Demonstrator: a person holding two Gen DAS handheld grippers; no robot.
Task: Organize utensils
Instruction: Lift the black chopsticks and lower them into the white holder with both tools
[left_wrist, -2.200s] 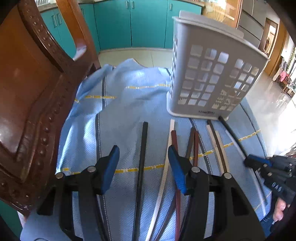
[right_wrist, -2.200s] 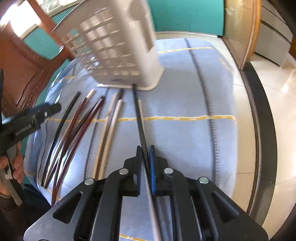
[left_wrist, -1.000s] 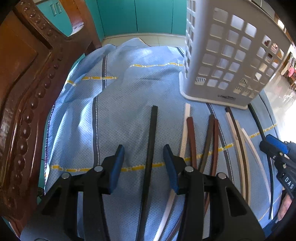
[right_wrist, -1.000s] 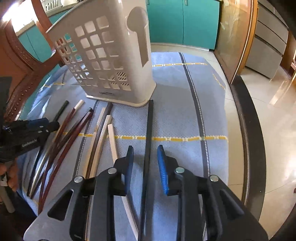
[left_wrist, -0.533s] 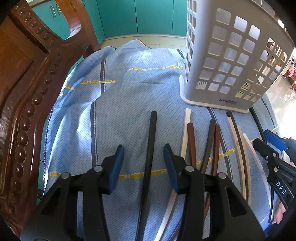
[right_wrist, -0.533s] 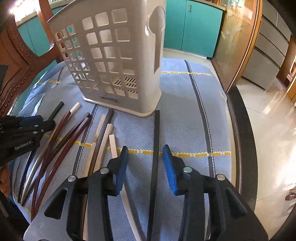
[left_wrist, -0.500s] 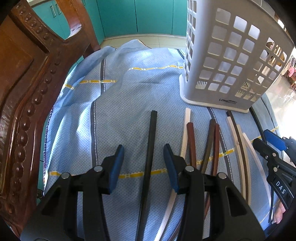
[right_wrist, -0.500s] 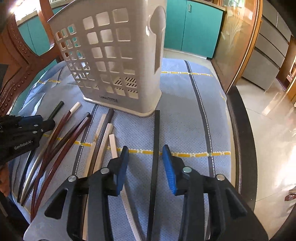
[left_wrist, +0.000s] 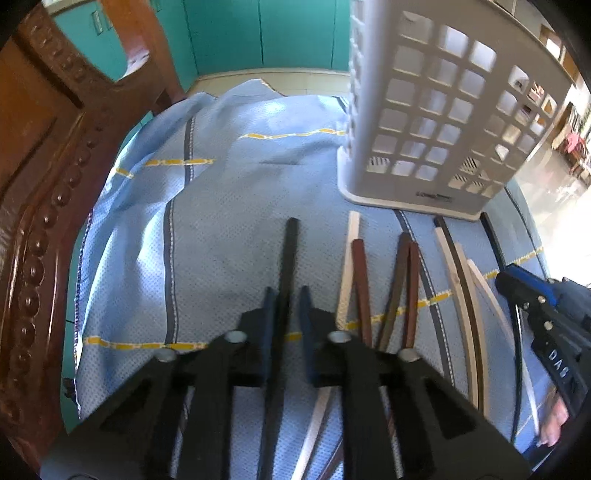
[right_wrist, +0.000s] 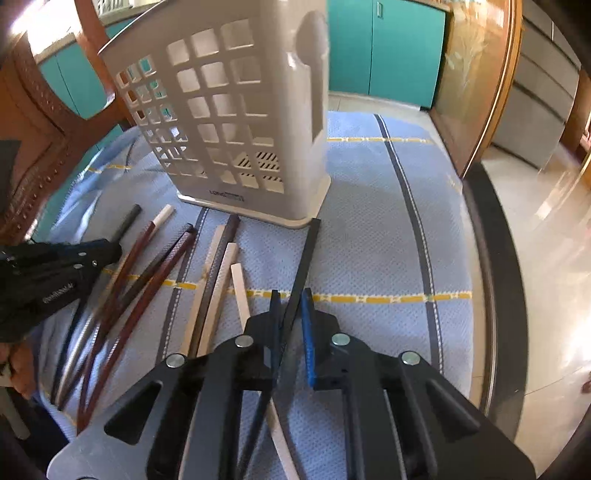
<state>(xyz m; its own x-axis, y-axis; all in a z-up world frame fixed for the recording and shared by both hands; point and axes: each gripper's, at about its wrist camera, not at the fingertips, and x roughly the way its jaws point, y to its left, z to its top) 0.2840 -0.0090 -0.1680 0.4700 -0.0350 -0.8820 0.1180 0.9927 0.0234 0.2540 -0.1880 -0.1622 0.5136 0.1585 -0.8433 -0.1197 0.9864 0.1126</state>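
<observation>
Through the left wrist camera: the left gripper closed on the leftmost black stick, blue pads pressed on its two sides, about at its middle. Stick flat on the blue cloth, far tip pointing toward the white basket but well apart from it. To its right, a row of white, brown and beige sticks on the same cloth. Only in this view: the carved wooden chair large along the left edge, and the right gripper seen from the side, with fingers of a hand below it.

Through the right wrist camera: the right gripper pinching the rightmost black stick, this one slanting between the pads, closer to the left pad. Far tip at the corner of the basket's base; touching or not, cannot tell. Only in this view: the basket's narrow side with a spoon-shaped opening, the dark table edge, the shiny floor, the teal cupboards. At the left edge, the left gripper from the side, closed, over the row's far end.
</observation>
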